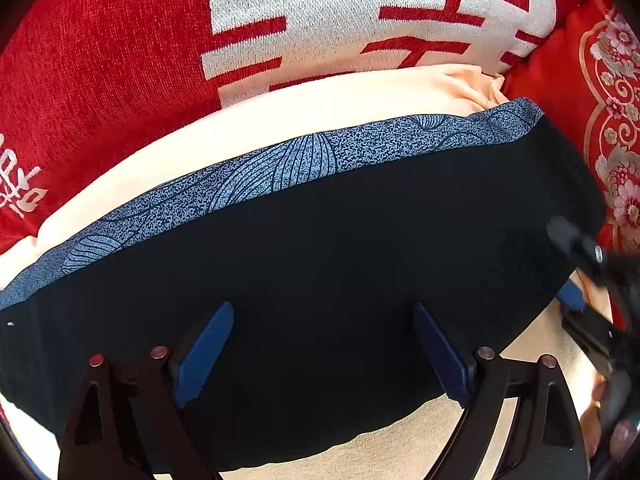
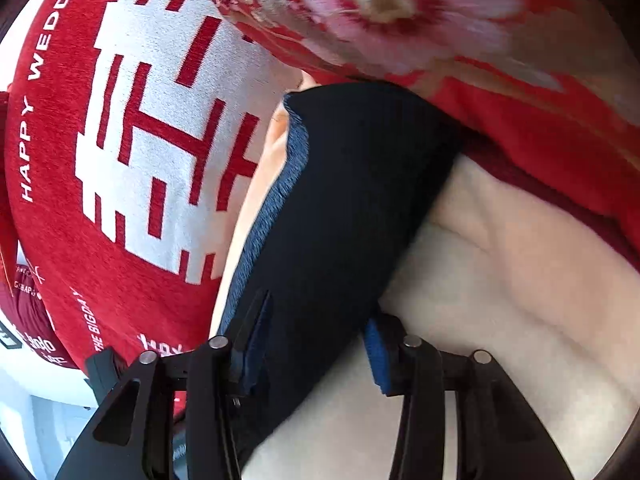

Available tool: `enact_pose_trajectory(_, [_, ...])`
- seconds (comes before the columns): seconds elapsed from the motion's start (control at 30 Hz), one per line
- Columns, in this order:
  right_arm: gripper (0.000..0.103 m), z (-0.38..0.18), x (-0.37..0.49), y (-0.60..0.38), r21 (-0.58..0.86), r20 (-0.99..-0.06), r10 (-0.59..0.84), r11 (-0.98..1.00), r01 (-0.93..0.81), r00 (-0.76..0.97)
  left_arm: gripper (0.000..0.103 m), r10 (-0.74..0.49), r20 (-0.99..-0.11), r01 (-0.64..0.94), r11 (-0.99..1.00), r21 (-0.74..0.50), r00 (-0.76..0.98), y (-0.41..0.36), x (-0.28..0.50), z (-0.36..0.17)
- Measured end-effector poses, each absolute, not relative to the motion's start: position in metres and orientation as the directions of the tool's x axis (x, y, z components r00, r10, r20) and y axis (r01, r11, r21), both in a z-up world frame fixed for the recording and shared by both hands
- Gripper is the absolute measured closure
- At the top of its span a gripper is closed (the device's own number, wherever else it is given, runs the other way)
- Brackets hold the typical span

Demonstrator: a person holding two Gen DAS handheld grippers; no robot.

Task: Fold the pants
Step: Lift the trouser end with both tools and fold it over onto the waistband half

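Both tools spread wide with nothing pinched, the left gripper (image 1: 324, 350) and right gripper (image 2: 316, 344) hover over the folded dark pants (image 1: 320, 248) lying on the cream blanket (image 1: 240, 120) beside a red cushion (image 1: 100, 72).

Each hand-held gripper (image 1: 324, 354) (image 2: 316, 344) has black triangular-cutout arms, silver pivot pins and blue ribbed fingers (image 1: 206, 354).

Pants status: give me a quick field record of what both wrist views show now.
garment: dark navy pants, folded flat, on a pale cream blanket
underneath: blue-grey leaf-print fabric, strip showing along the far edge
left gripper: open, above the pants
right gripper: open, at the pants' edge
backdrop: red-and-white woven cushion; red floral fabric
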State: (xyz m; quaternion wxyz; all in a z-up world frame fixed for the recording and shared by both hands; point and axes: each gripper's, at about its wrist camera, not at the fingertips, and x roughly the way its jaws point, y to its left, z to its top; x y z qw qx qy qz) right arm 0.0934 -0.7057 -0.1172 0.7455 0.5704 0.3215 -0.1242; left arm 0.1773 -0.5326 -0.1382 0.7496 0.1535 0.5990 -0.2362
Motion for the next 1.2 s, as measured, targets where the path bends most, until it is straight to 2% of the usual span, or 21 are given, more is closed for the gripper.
enact_pose_trajectory(0.1, [0.039,-0.112,0.109,-0.703,0.753,-0.636,0.16,0.342,0.562,0.755,0.011,-0.169,-0.971,0.537,0.842,-0.053,0.169,-0.546,0.182,-0.148])
enact_pose_trajectory(0.13, [0.041,-0.111,0.112,-0.704,0.75,-0.643,0.167,0.338,0.569,0.748,0.011,-0.165,-0.972,0.535,0.844,-0.052,0.166,-0.549,0.181,-0.147])
enact_pose_trajectory(0.17, [0.045,-0.111,0.114,-0.706,0.731,-0.669,0.175,0.331,0.597,0.722,0.011,-0.157,-0.974,0.529,0.847,-0.046,0.166,-0.553,0.185,-0.148])
enact_pose_trajectory(0.2, [0.064,-0.111,0.114,-0.708,0.728,-0.675,0.182,0.321,0.606,0.715,0.015,-0.155,-0.971,0.517,0.855,-0.039,0.182,-0.55,0.187,-0.142])
enact_pose_trajectory(0.23, [0.078,-0.113,0.111,-0.711,0.736,-0.669,0.193,0.309,0.602,0.718,0.02,-0.166,-0.967,0.512,0.858,-0.046,0.192,-0.551,0.183,-0.13])
enact_pose_trajectory(0.27, [0.084,-0.114,0.109,-0.713,0.75,-0.656,0.214,0.291,0.594,0.723,0.031,-0.191,-0.962,0.505,0.861,-0.067,0.197,-0.547,0.185,-0.122])
enact_pose_trajectory(0.4, [0.087,-0.098,0.107,-0.713,0.76,-0.638,0.227,0.342,0.553,0.736,0.033,-0.235,-0.951,0.502,0.859,-0.106,0.201,-0.542,0.191,-0.111])
enact_pose_trajectory(0.57, [0.089,-0.071,0.115,-0.702,0.747,-0.633,0.232,0.431,0.506,0.738,0.033,-0.259,-0.958,0.502,0.849,-0.165,0.122,-0.547,0.189,-0.146])
enact_pose_trajectory(0.67, [0.089,-0.061,0.123,-0.694,0.719,-0.65,0.22,0.488,0.496,0.727,0.03,-0.274,-0.941,0.535,0.835,-0.132,0.196,-0.549,0.179,-0.148])
enact_pose_trajectory(0.73, [0.089,-0.051,0.128,-0.689,0.697,-0.66,0.212,0.531,0.482,0.721,0.03,-0.303,-0.938,0.516,0.838,-0.177,0.171,-0.544,0.185,-0.146])
enact_pose_trajectory(1.0, [0.089,-0.003,0.148,-0.633,0.536,-0.712,0.178,0.762,0.363,0.679,0.03,-0.388,-0.906,0.538,0.806,-0.245,0.169,-0.529,0.184,-0.144])
enact_pose_trajectory(1.2, [0.089,0.027,0.172,-0.566,0.39,-0.741,0.154,0.891,0.233,0.653,0.03,-0.434,-0.894,0.482,0.811,-0.333,0.114,-0.48,0.193,-0.126])
